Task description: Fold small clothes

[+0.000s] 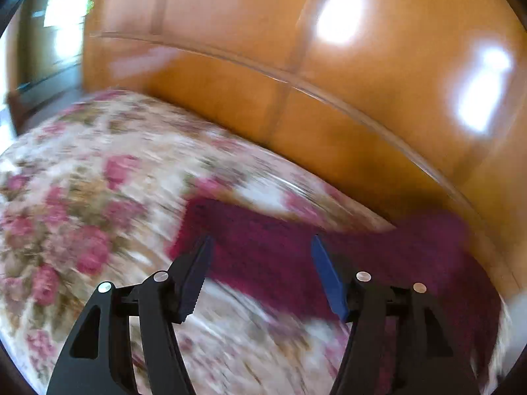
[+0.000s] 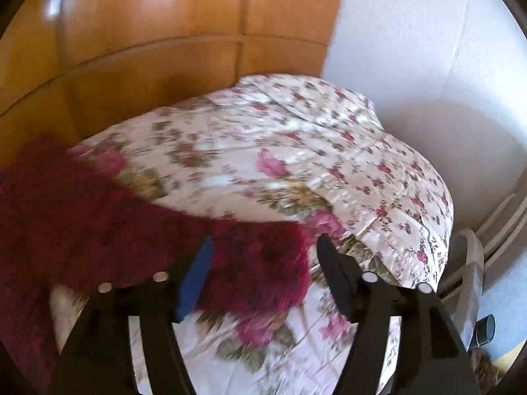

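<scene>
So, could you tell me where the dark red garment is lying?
The dark red garment lies on the floral bedspread, beside the wooden headboard.

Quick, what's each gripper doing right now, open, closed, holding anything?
Left gripper: open, holding nothing, above the dark red knit garment.
Right gripper: open, holding nothing, garment's edge lies between its fingers.

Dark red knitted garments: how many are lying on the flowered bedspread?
1. The dark red garment lies on the bedspread near the wooden headboard, under both tools; more may be out of view.
</scene>
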Tool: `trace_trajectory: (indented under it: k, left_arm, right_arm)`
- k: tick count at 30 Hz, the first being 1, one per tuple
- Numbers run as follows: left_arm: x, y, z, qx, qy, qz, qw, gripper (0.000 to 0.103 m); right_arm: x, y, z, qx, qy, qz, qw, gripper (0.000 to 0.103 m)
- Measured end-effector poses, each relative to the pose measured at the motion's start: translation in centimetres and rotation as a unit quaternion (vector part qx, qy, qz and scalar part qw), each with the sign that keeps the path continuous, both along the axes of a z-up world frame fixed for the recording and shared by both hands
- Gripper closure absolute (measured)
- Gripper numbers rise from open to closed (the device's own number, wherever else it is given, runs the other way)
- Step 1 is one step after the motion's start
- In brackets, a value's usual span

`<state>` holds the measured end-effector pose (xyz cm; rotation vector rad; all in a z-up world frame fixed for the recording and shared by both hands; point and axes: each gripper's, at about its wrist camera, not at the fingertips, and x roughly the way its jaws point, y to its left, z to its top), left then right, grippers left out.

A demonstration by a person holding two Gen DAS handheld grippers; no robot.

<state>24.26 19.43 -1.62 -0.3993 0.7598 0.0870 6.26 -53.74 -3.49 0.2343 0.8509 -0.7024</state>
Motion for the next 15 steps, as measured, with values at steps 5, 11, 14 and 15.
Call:
trace_trajectory:
  k: [5,11,14,15]
  left_arm:
    - [-4.9,-4.6,-3.1,-0.097,0.031,-0.162,0.9815,0.042]
    - [-8.6,-7.5,-7.9,-0.217,0.074,-0.221,0.9478,0.042]
    - [-8.8,-8.8,-9.2,-0.249,0.08,-0.226,0.9384,0.042]
    - [-8.8,-9.3,-9.4,-0.257,0.079,-0.227,0.936,0.042]
  right_arm:
    - [-2.1,6.2,-1.6,0.187,-0.035,0.126,0.974,0.03]
    - [-4.7,14.2,-5.4,0.366,-0.02,0.23,0.901,0.031]
    - [-5.3,17.1,-6.5,0.384,-0.008,0.253,0.888,0.035]
    - [-5.4,17.8,-6.5,0.379,-0.005,0.258,0.889,0.037]
